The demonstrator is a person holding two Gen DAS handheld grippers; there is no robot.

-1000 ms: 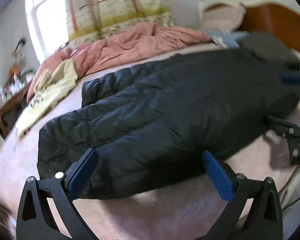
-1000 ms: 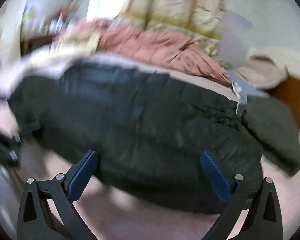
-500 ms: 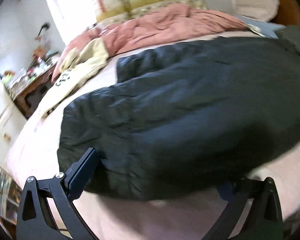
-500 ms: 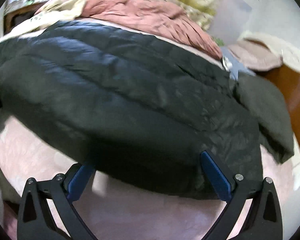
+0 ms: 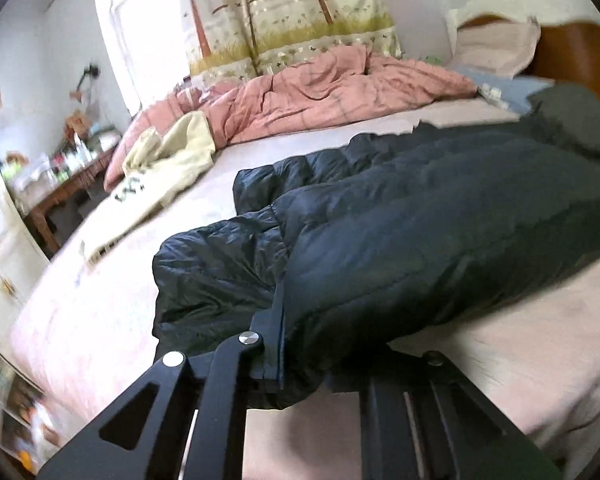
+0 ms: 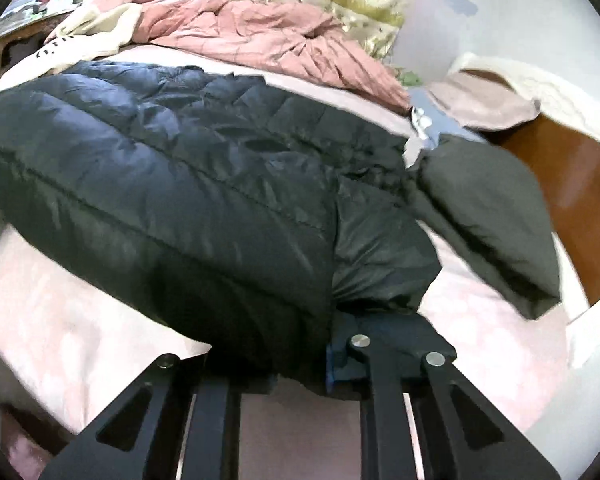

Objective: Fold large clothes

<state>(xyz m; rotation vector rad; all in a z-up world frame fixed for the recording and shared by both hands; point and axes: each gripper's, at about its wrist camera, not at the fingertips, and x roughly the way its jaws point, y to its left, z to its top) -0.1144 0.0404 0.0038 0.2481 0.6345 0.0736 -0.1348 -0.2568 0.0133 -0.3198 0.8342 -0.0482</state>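
Both the left gripper (image 5: 300, 344) and right gripper (image 6: 300, 344) have just closed, pinching the near edge of the black puffer jacket (image 5: 400, 232) spread across the pink bed (image 5: 520, 360), so folding is barely begun.

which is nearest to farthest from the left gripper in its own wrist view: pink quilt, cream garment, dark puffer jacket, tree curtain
1. dark puffer jacket: clamped in the left gripper, bottom centre.
2. cream garment: on the bed, up to the left.
3. pink quilt: bunched along the bed's far side.
4. tree curtain: hanging behind the bed.
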